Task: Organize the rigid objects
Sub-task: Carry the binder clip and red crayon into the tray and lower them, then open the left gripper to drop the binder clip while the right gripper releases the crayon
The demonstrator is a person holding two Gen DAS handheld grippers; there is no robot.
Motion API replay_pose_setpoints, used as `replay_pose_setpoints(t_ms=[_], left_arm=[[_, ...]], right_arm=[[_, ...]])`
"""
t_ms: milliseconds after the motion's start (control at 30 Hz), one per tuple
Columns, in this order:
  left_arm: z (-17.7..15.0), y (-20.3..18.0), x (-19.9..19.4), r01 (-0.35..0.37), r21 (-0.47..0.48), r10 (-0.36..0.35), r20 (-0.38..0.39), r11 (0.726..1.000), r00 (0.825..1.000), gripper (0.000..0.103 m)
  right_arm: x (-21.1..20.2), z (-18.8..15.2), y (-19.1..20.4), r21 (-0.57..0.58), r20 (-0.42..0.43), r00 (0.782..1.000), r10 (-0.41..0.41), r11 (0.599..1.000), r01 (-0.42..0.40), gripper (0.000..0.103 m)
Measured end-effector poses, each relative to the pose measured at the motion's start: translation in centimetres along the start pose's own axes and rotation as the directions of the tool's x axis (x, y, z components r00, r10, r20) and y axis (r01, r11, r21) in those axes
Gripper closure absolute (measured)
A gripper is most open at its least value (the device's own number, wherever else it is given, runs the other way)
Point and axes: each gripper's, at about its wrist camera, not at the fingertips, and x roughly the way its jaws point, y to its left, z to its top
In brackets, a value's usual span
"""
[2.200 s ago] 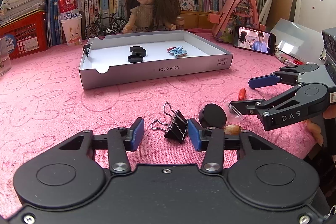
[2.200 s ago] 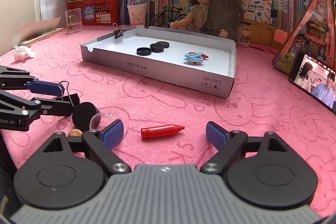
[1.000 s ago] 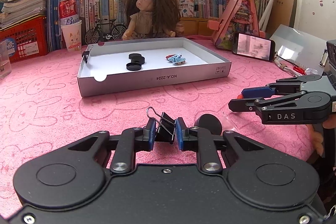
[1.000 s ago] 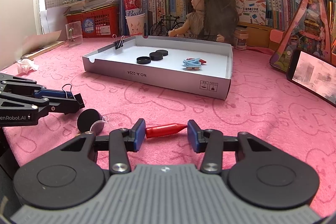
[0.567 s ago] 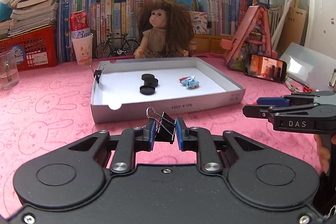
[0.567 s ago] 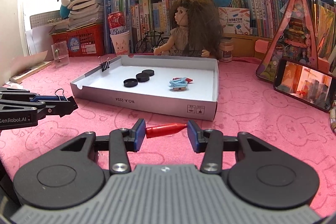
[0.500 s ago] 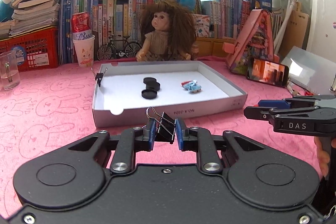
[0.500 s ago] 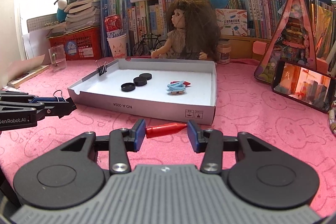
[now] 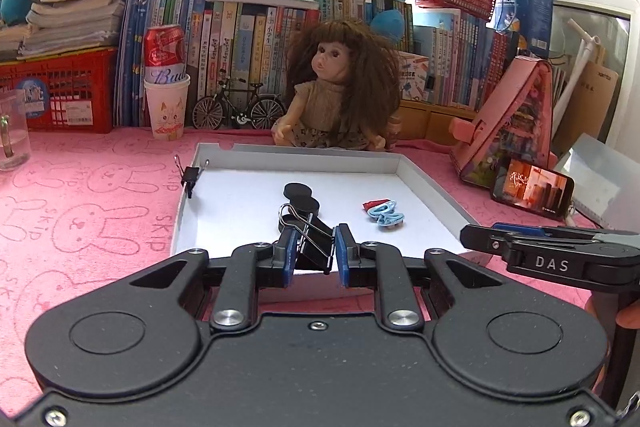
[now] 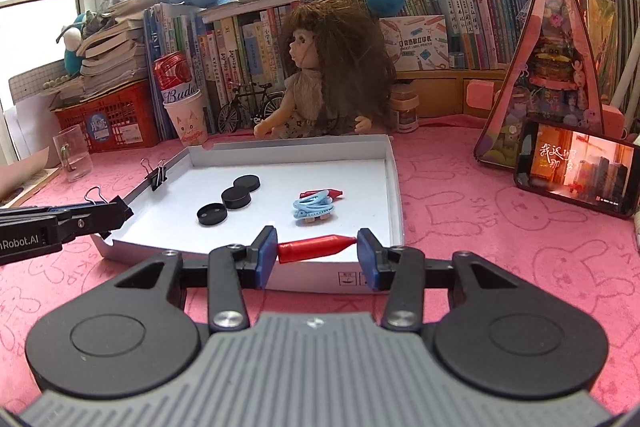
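Binder clip [image 9: 310,243]: I have it clamped between the pads of my left gripper [image 9: 313,255], wire handles leaning up and to the left. It hangs just over the near wall of the white tray [image 9: 424,173].
Red crayon [image 10: 316,247]: pinched lengthwise across my right gripper [image 10: 317,253], blunt end on the left pad, tip on the right pad. It too sits just above the tray's near wall.
What changed: a second ago both pieces were low over the pink cloth [image 9: 88,211], well short of the tray; now both hands have lifted and come forward to its front edge. Grips look the same as before, neither piece has slipped.
Meaning for the task: I judge both pickups done and the carry nearly over; what remains is crossing the wall and letting go inside.
Tray contents: three black discs [image 10: 234,197] in a row left of centre, a blue toy [image 10: 314,207] with a second red crayon [image 10: 322,193] just behind it to the right, and another binder clip [image 10: 157,174] clipped on the left wall.
Open room: bare white floor lies along the near wall on both sides, and at the far right corner. My crayon has free floor ahead, short of the blue toy.
Edges to mind: the near wall is directly under both loads, so I should stay above it until past. The discs sit straight ahead of my left load, so I would drop that one early or left.
Hands: the two grippers are side by side, apart, each visible at the edge of the other's view.
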Motion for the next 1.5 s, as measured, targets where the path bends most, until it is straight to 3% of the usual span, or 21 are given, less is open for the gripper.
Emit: replay_pose_setpoints(t_ms=[133, 700, 1500], left_arm=[[0.4, 0.3, 2.1, 0.012, -0.047, -0.014, -0.035, 0.999, 0.999, 0.084], [0.2, 0.4, 9.6, -0.053, -0.022, 0.049, -0.156, 0.998, 0.987, 0.084], [0.8, 0.7, 12.3, -0.092, -0.019, 0.089, -0.139, 0.996, 0.986, 0.083]], right_arm=[[1.9, 0.6, -0.1, 0.032, -0.015, 1.0, 0.003, 0.999, -0.003, 0.055], [7.7, 1.2, 1.0, 0.028, -0.106, 0.994, 0.009, 1.0, -0.006, 0.055], [10.8, 1.7, 0.7, 0.032, -0.127, 0.991, -0.041, 0.998, 0.046, 0.054]])
